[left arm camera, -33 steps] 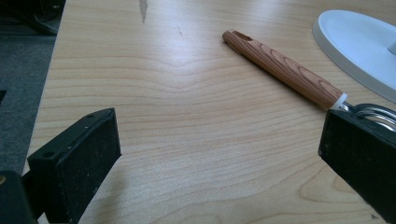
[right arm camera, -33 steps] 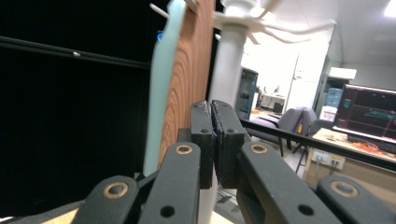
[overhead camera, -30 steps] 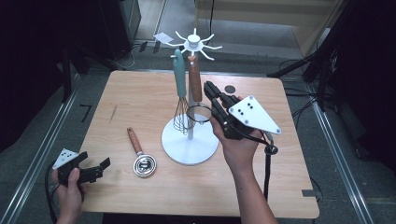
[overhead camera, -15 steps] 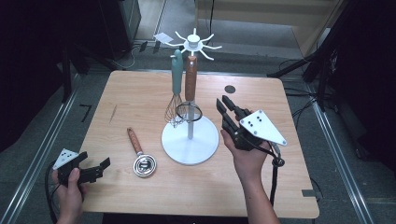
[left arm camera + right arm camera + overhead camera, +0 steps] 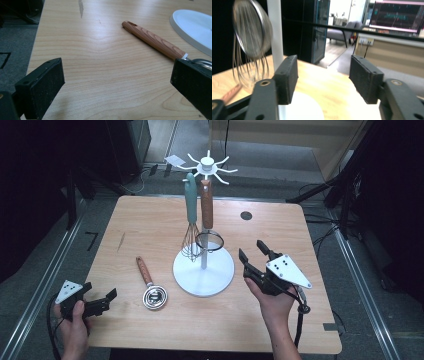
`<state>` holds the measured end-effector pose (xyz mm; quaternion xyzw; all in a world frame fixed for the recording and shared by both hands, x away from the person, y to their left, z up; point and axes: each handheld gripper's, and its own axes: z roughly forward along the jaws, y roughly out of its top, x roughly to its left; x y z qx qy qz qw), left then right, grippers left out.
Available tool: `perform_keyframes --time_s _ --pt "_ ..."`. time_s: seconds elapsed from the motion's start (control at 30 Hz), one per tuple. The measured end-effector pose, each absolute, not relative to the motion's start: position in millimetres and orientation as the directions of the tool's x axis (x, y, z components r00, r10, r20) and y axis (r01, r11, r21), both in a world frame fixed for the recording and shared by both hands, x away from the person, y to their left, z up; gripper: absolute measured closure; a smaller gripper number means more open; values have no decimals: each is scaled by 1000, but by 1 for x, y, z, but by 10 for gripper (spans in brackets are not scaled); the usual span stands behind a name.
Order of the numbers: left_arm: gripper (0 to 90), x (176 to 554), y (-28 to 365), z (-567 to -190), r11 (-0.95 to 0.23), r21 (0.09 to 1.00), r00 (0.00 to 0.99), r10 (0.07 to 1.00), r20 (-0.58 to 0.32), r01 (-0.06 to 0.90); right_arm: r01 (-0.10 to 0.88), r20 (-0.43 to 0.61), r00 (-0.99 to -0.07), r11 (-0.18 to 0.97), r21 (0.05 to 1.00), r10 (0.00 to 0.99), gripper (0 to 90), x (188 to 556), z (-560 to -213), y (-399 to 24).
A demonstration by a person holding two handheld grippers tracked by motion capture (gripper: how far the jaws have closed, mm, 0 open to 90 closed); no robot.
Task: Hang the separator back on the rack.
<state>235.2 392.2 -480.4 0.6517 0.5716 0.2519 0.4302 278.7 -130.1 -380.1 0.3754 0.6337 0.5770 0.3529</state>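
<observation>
A: Start at the jaws. What has the right gripper (image 5: 252,254) got?

B: Nothing. Its jaws have just been opening and stand apart with only air between them, near the right edge of the tabletop (image 5: 150,220), just beside the white base of the rack (image 5: 203,270). The strainer (image 5: 209,241) hangs from a hook by its wood-grain handle, beside the teal-handled whisk (image 5: 190,227), so I judge the hanging of the strainer done and the release finished.

A: And the left gripper (image 5: 106,299)?

B: Its jaws are wide apart and empty too, low over the front left corner. In the left gripper view its pads (image 5: 42,85) frame bare wood, with the wooden-handled utensil (image 5: 155,41) lying ahead, its metal head near the rack's base.

A: So that one is next?

B: I think so. It lies flat between the left gripper and the rack. The next move calls for closing on the handle, lifting, then threading its end hole onto a free hook.

A: Any containers?

B: Only the strainer's mesh bowl, and it looks empty.
</observation>
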Motion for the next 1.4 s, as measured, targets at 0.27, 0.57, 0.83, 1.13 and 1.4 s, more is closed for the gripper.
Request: perform_keyframes --time_s 0.27,0.57,0.83,1.13,1.4 --pt "15 232 381 -471 19 851 246 954 -173 525 144 34 -452 36 989 891 331 262 -414 -155" --pt "96 224 351 -466 -39 848 263 957 -119 528 246 91 -410 14 969 907 318 233 -445 -192" --pt "200 219 324 -466 -89 829 363 921 -143 551 327 107 -329 7 945 938 356 220 -469 -209" --pt "339 225 312 -473 -122 803 427 887 -175 583 374 159 -309 -34 927 938 363 228 -478 -202" --pt "500 236 303 -478 -133 779 421 889 -180 612 381 154 -318 -23 924 936 383 231 -483 -200"
